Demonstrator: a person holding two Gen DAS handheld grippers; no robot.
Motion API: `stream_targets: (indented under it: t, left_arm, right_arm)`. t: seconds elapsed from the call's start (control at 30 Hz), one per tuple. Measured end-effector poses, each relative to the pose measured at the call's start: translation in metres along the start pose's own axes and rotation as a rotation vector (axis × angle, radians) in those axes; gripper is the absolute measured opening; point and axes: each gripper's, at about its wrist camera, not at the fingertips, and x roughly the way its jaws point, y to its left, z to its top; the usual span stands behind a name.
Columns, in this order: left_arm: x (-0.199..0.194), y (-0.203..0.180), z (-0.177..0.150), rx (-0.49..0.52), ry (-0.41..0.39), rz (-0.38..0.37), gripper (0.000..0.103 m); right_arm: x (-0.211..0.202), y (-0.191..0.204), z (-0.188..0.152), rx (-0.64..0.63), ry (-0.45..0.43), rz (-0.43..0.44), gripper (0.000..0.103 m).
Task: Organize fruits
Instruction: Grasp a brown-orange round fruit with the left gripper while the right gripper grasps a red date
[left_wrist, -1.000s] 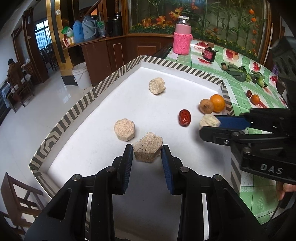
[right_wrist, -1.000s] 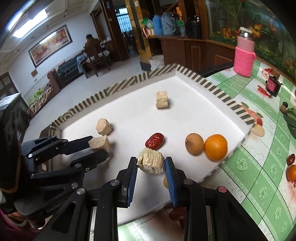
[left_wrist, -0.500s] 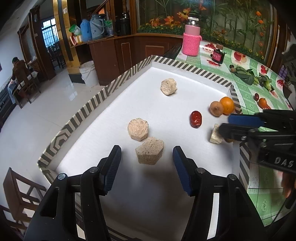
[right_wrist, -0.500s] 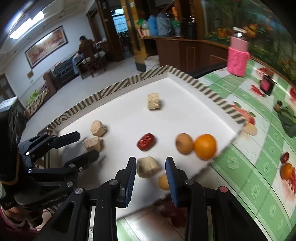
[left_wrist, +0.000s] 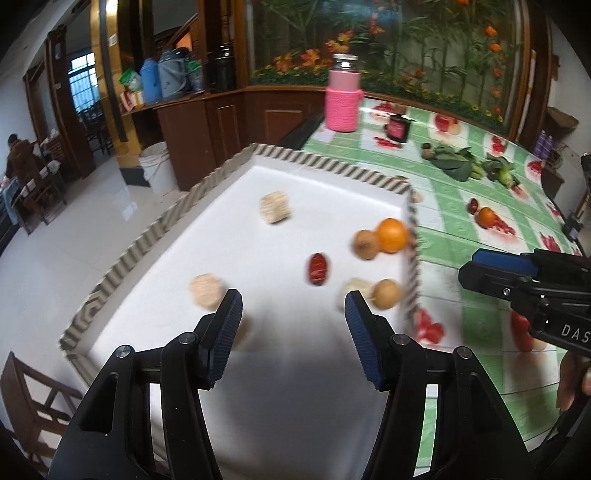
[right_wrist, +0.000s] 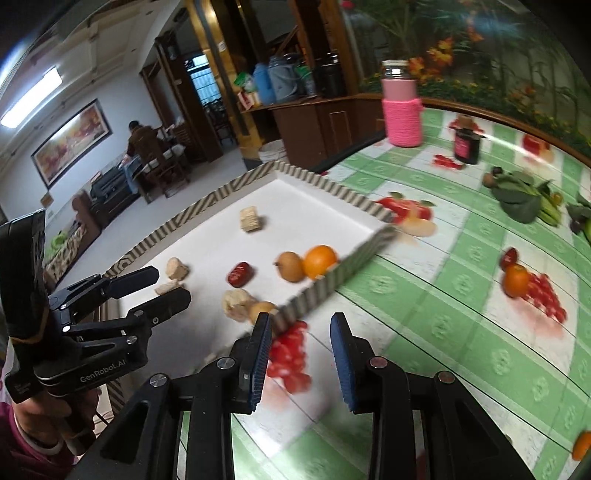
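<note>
A white tray with a striped rim (left_wrist: 218, 177) (right_wrist: 354, 258) holds an orange (left_wrist: 392, 229) (right_wrist: 320, 260), two brown round fruits (left_wrist: 365, 243) (left_wrist: 386, 293), a red date (left_wrist: 317, 268) (right_wrist: 240, 274) and several tan cake pieces (left_wrist: 274, 207) (left_wrist: 207, 290) (right_wrist: 237, 302). My left gripper (left_wrist: 291, 317) is open and empty above the tray's near part. My right gripper (right_wrist: 300, 343) is open and empty over the green tablecloth, just right of the tray's corner. It also shows in the left wrist view (left_wrist: 491, 269). The left gripper shows in the right wrist view (right_wrist: 162, 284).
On the green checked tablecloth (right_wrist: 443, 295) lie another orange (right_wrist: 516, 280) (left_wrist: 486, 216), a small red fruit (right_wrist: 511, 255), leafy greens (right_wrist: 521, 199) (left_wrist: 454, 162), a dark jar (right_wrist: 467, 144) and a pink-sleeved bottle (right_wrist: 401, 107) (left_wrist: 344, 96). The floor drops off left of the tray.
Both grippers let go of their cake pieces and opened. Both have pulled back from the tray; the right one has swung right over the tablecloth.
</note>
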Motion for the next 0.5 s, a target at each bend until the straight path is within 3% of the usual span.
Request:
stream_targets:
  t: [0.27,0.5]
  left_arm:
    - [0.007,-0.054,0.014,0.064,-0.006,-0.061,0.058]
    - [0.012,-0.098,0.026,0.122,0.008,-0.139,0.058]
  right_arm:
    - [-0.030,-0.045,-0.017,0.078,-0.033,-0.063,0.031]
    - [-0.051,-0.096,-0.026,0.124,-0.035,-0.173,0.033]
